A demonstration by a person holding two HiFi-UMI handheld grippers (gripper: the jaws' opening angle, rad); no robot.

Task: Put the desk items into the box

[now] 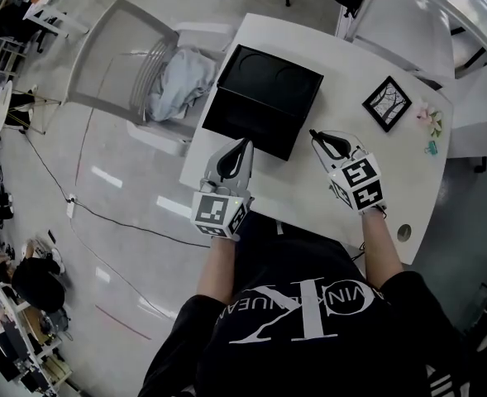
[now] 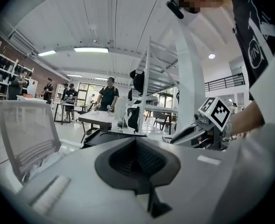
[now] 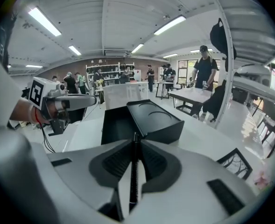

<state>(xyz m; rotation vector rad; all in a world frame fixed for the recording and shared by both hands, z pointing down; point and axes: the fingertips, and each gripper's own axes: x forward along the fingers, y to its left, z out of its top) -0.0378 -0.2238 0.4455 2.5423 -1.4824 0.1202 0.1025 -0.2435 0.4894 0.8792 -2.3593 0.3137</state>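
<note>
**Ana:** Where is there room to move?

**Ben:** The white table [image 1: 408,180] has a wide bare patch between the black box [image 1: 268,89] and the picture frame [image 1: 386,102]. The box lies open, and its left corner is right at the table's left edge. A pale chair [image 1: 102,52] with a cloth [image 1: 181,81] on it stands just beside that edge, so it is tight over there.

**Ana:** And the other side?

**Ben:** The picture frame lies flat, well apart from the box. A small pink flower [image 1: 429,117] and a little blue-green clip [image 1: 431,147] lie near the right edge. There is a round hole [image 1: 403,232] in the table near the front edge.

**Ana:** What are the claws doing?

**Ben:** The right gripper [image 1: 314,136] is clamped on a thin black pen [image 3: 133,171]. The pen lies along the line where the two jaws meet, and it points toward the box. This gripper hangs over bare table, just beside the box's near right corner. The left gripper [image 1: 246,145] has its jaws pressed together with nothing between them (its own view shows only the dark pads meeting). It is at the box's near edge.

**Ana:** Any words to read?

**Ben:** The black shirt [image 1: 226,362] has big white letters "CK". Smaller letters run across them, but I can't read them all. Each gripper's cube has black and white squares and no words.
</note>
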